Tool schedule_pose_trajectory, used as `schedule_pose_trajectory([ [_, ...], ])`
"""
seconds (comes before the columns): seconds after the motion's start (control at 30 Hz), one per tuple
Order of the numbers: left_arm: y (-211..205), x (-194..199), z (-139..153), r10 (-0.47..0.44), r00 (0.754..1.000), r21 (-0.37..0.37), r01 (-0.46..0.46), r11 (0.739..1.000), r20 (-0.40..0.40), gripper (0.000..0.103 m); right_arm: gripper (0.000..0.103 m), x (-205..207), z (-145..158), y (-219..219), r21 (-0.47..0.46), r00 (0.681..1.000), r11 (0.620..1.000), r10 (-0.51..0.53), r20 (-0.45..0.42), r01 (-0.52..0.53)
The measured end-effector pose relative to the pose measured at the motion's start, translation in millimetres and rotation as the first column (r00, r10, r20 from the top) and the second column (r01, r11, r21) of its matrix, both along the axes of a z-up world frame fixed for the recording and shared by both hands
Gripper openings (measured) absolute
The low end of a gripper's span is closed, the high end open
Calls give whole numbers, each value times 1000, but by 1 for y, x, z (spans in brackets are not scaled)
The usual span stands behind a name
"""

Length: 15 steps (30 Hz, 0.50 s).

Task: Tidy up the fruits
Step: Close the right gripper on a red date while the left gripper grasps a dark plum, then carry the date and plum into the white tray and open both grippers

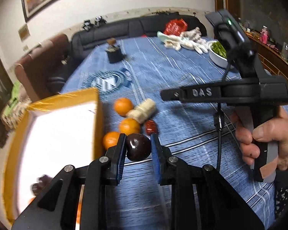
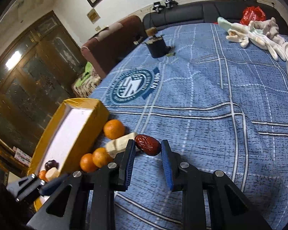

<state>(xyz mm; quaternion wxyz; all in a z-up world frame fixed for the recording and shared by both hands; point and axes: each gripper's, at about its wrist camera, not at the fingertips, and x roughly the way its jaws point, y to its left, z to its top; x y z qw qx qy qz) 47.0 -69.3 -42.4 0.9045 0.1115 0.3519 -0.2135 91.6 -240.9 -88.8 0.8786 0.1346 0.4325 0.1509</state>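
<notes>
Two tools stand narrowly parted: left tool (image 1: 138, 149) brackets a smooth, hard, slippery chestnut (image 1: 137, 147), right tool (image 2: 147, 149) a light, wrinkled date (image 2: 147, 147); grip each across its middle.

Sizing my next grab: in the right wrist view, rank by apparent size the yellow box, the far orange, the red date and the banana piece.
1. yellow box
2. banana piece
3. far orange and red date: look alike; the date lies nearer the camera, so unranked.

Dark fruit (image 1: 137, 147) between gripper (image 1: 137, 148) pads
</notes>
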Motion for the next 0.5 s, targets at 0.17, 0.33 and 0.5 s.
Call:
schedule_pose_trajectory([
  [0.17,25,-6,14,55,995,18,-56,998,79,22,27,-10,7,17,16,998,998,54,32,-55],
  [0.33,45,-9,19,98,989,14,-100,995,114,22,27,-18,12,35,28,991,993,116,58,-118],
  [0.5,61,-10,19,136,982,16,-139,990,132,23,27,-25,13,56,36,980,983,179,82,-182],
])
